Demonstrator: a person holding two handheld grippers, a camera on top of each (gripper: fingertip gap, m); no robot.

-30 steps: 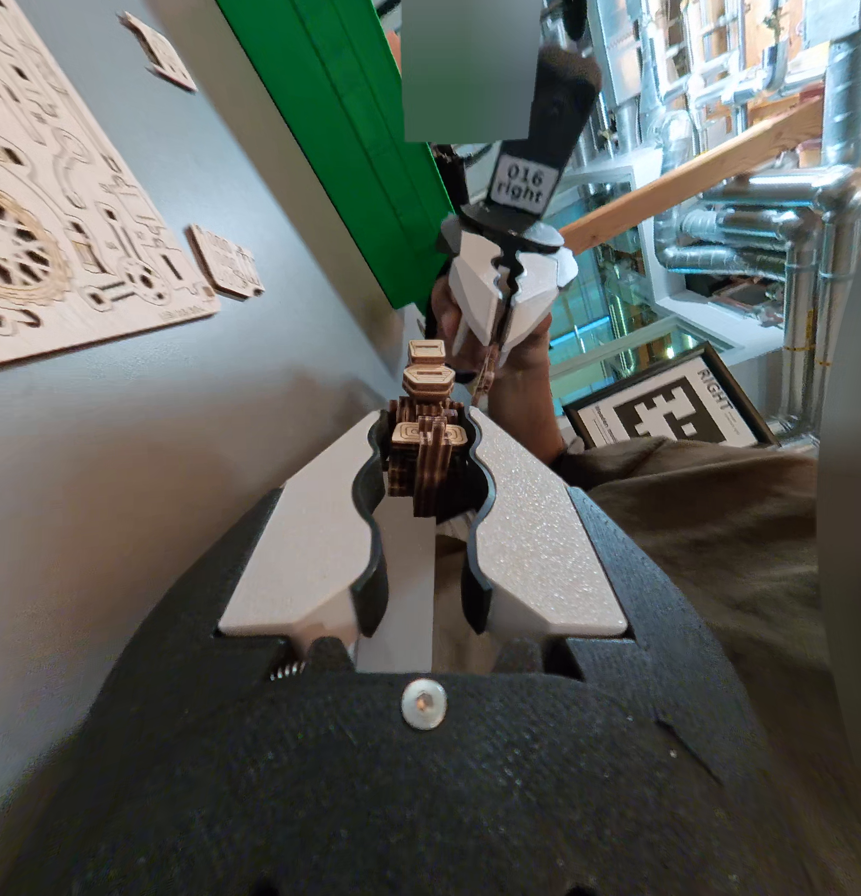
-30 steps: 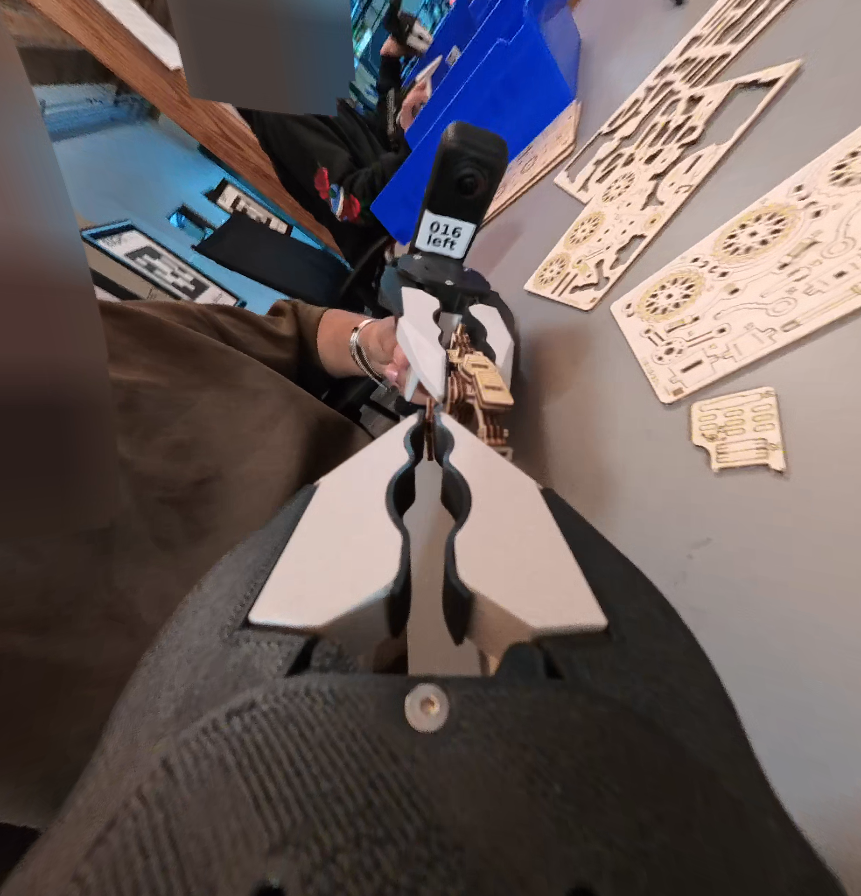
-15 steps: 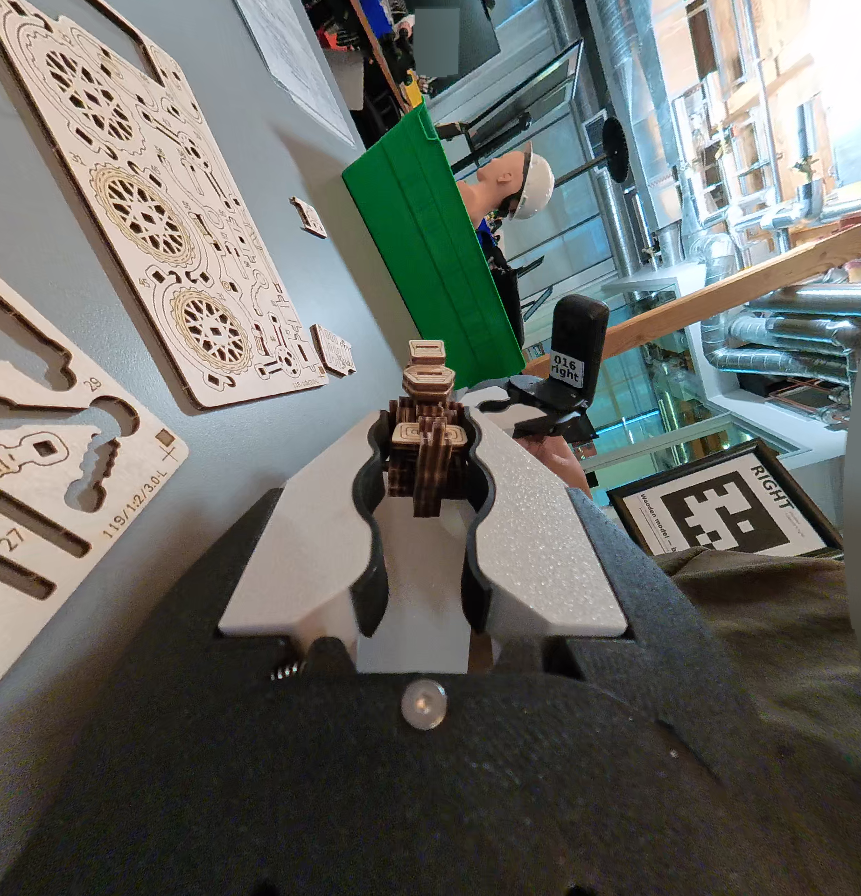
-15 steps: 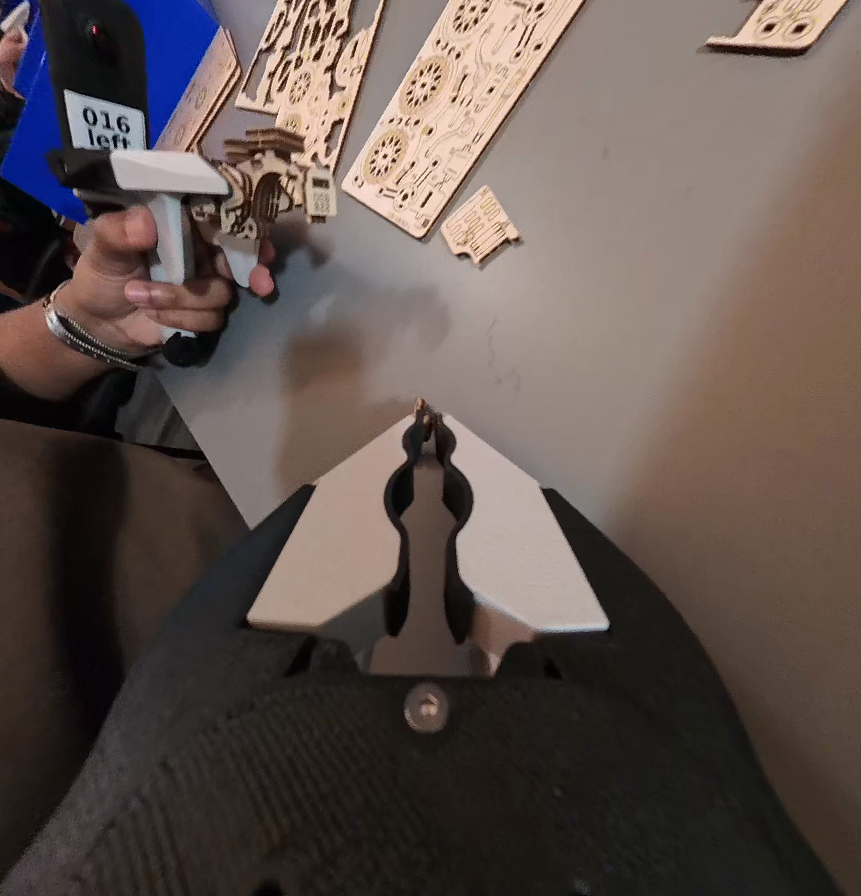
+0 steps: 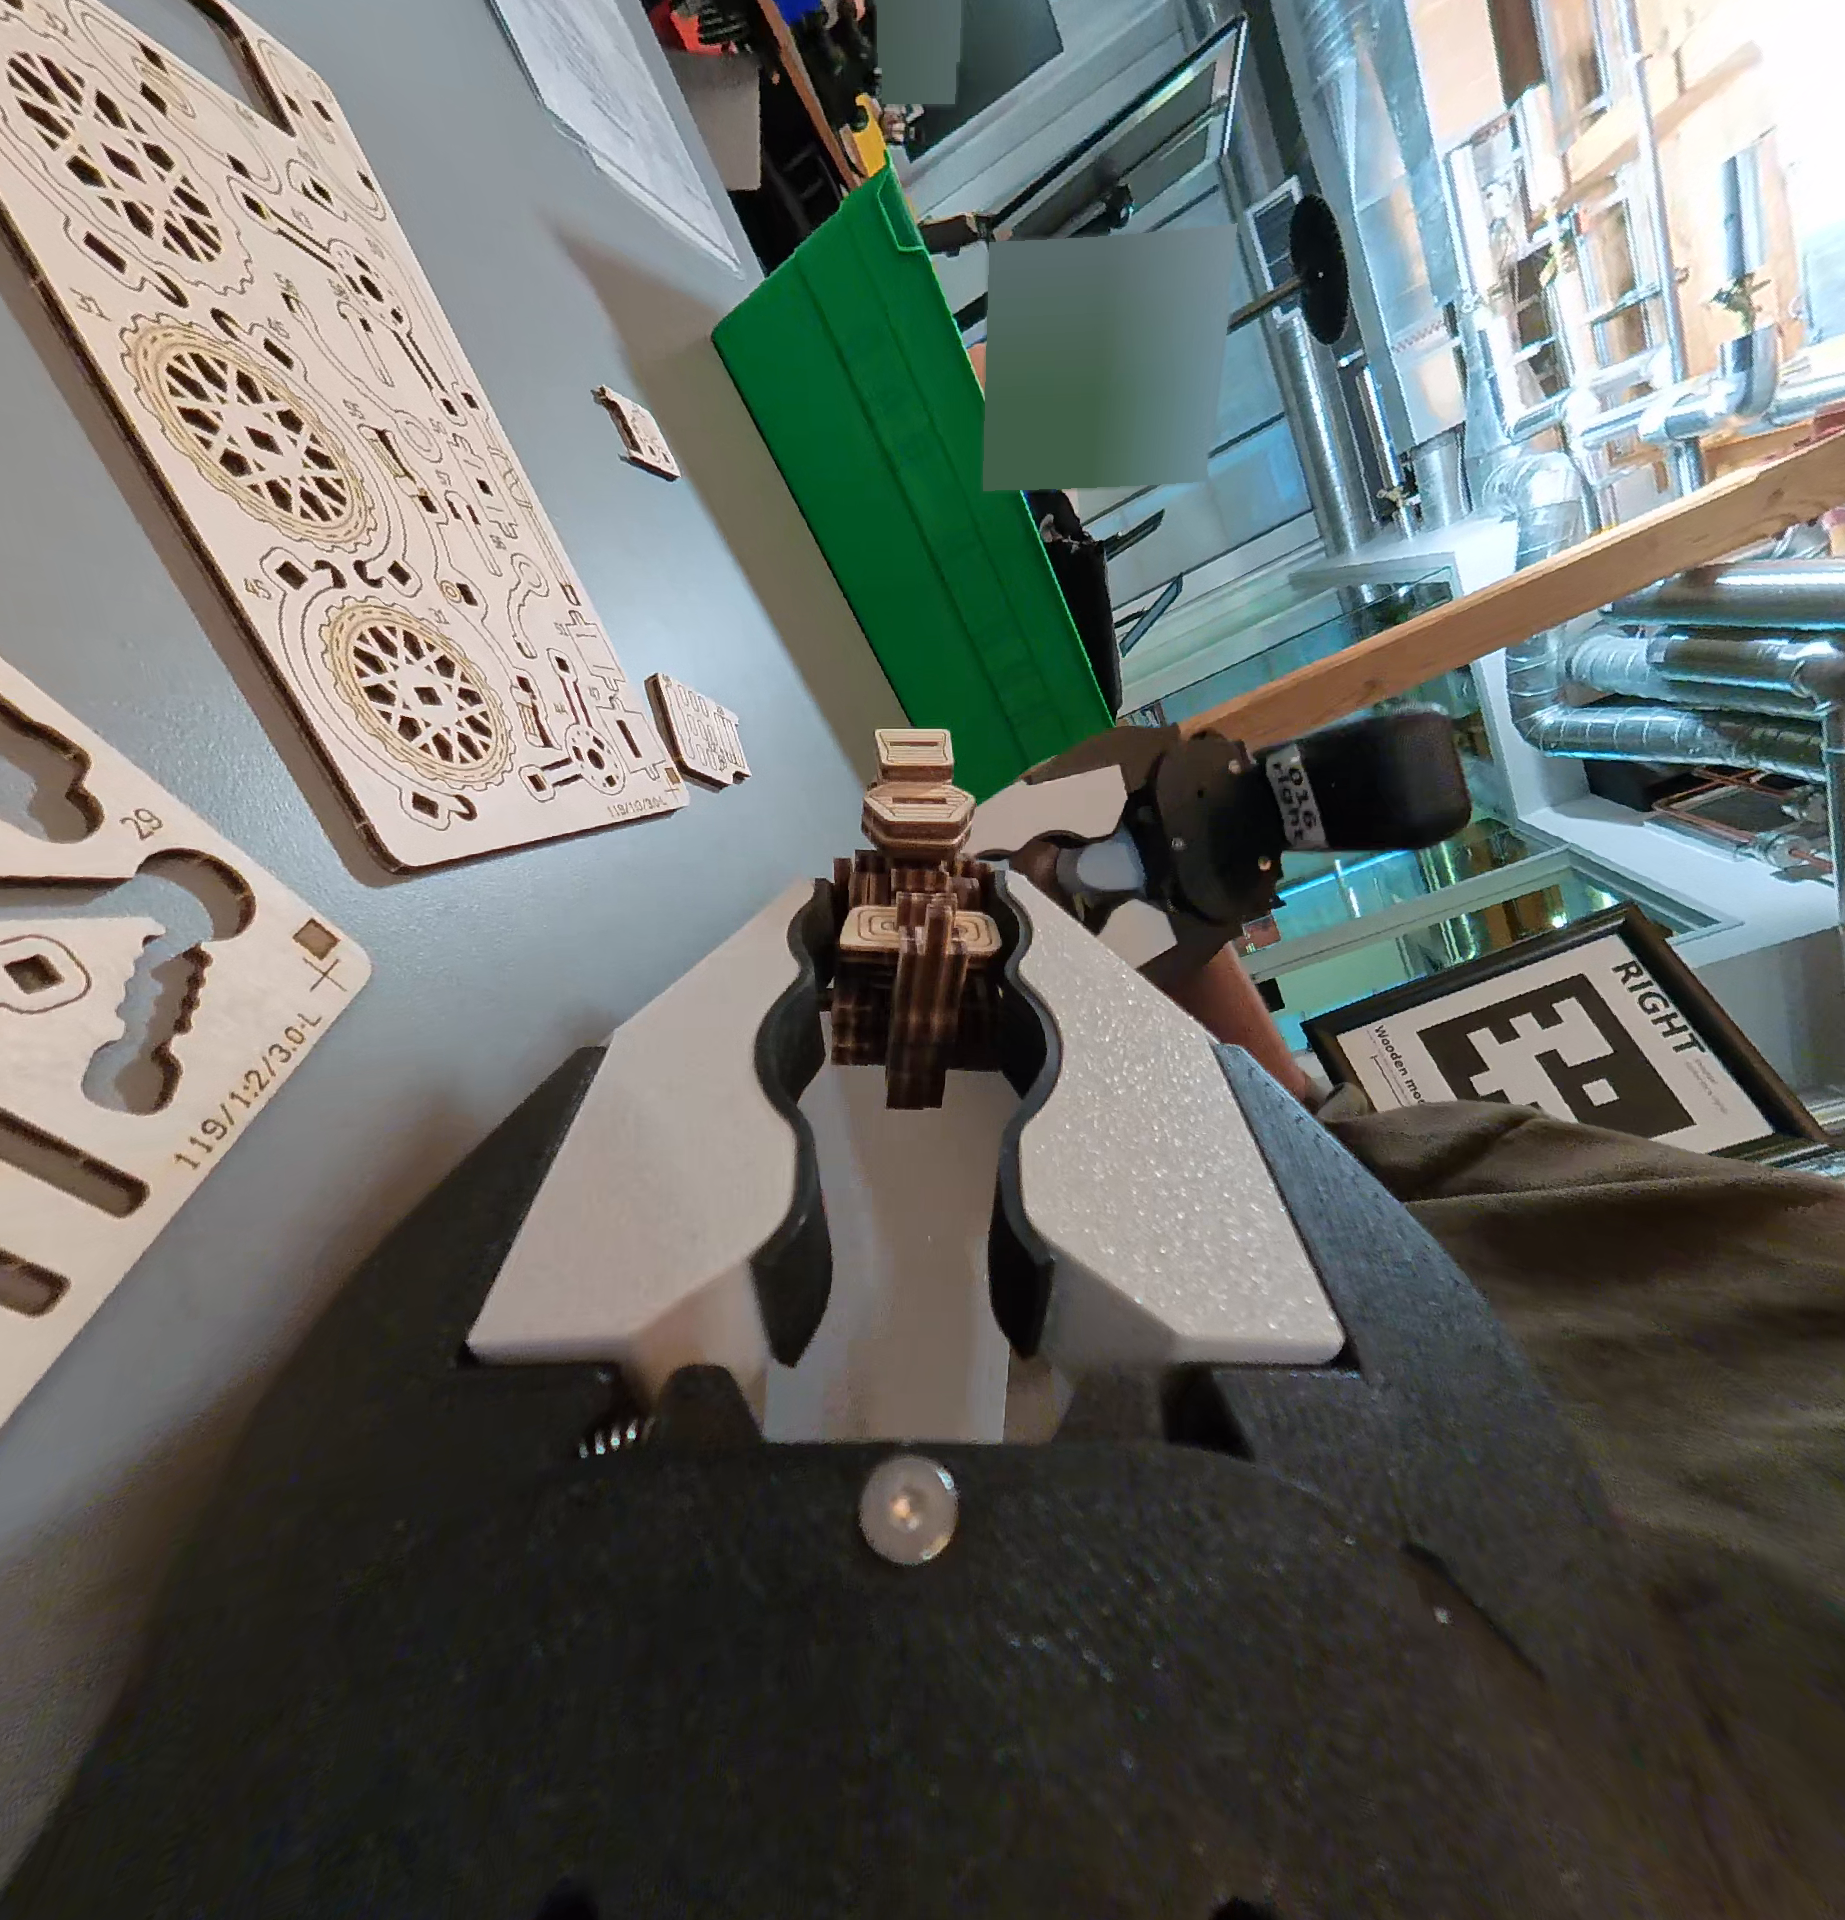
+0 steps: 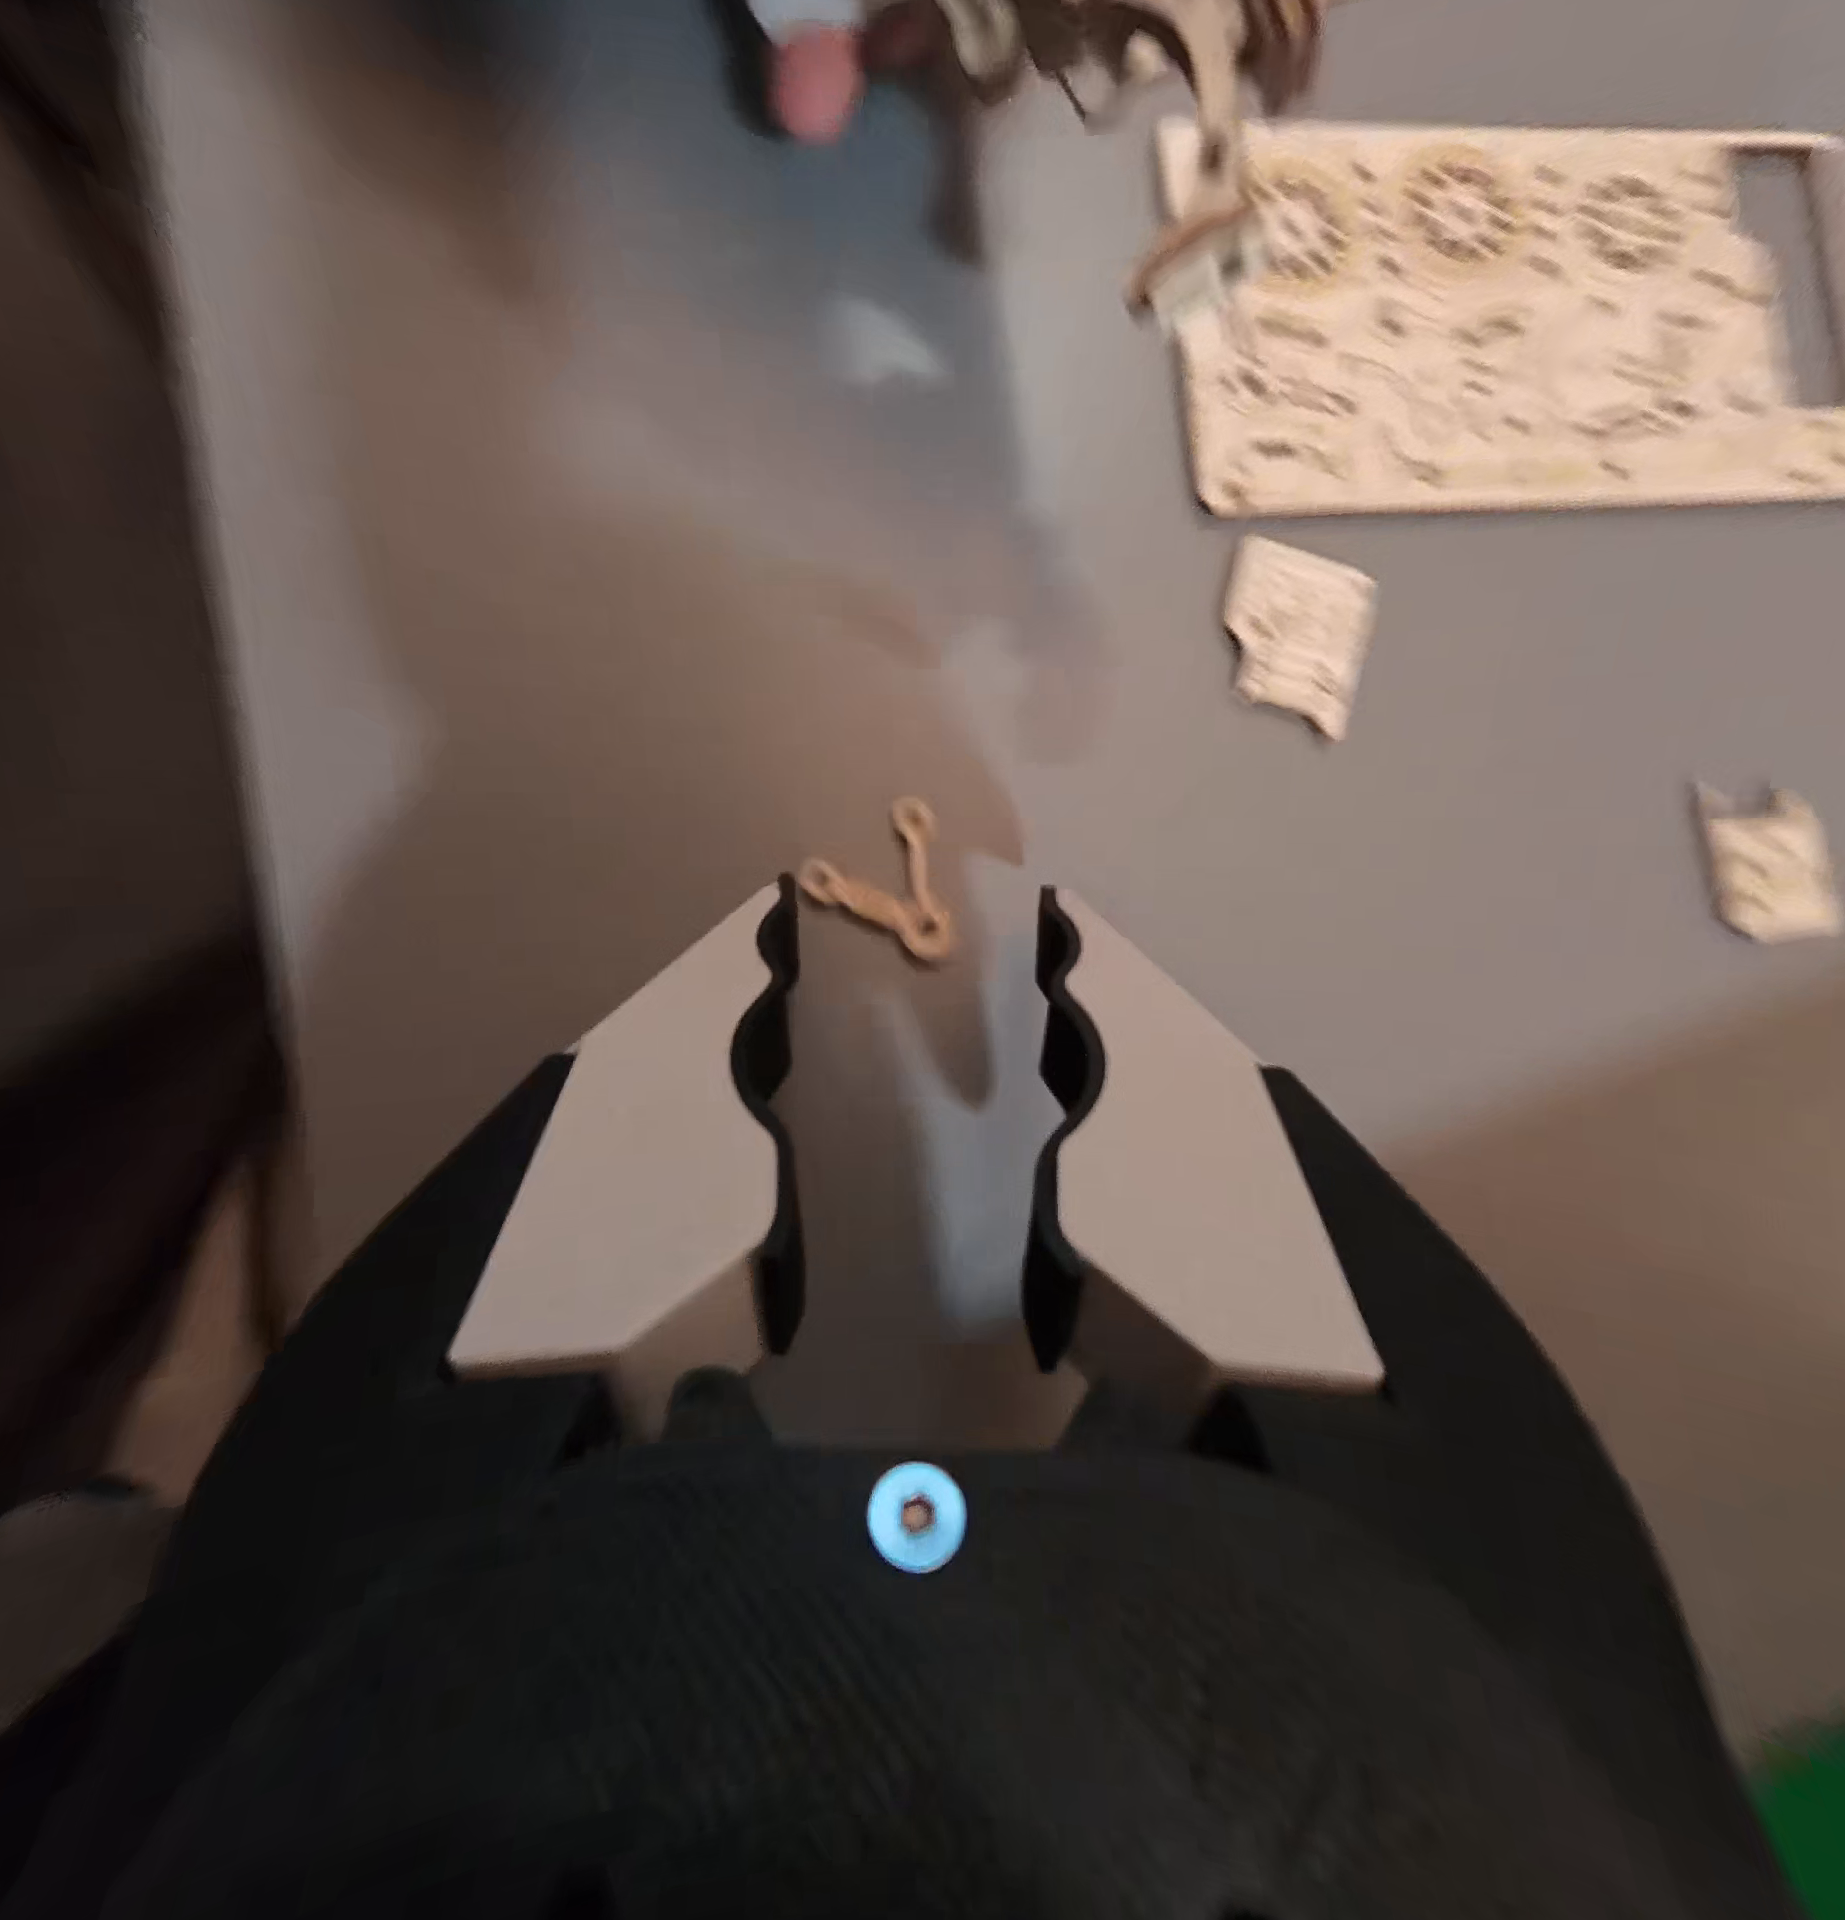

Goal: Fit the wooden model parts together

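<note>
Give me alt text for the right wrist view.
The right gripper hangs open over a grey table, its jaws apart just short of a small V-shaped wooden link. Farther right lie a laser-cut parts sheet and two loose wooden pieces; the picture is motion-blurred.

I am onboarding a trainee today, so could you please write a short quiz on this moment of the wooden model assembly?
1. True or false: the left gripper is shut on the wooden sub-assembly.
2. What lies on the grey table just ahead of the right gripper? A) a screwdriver B) a small V-shaped wooden link C) a roll of tape
3. Fill in: the right gripper's fingers stand ____, holding nothing.

Key: 1 true; 2 B; 3 open
</note>
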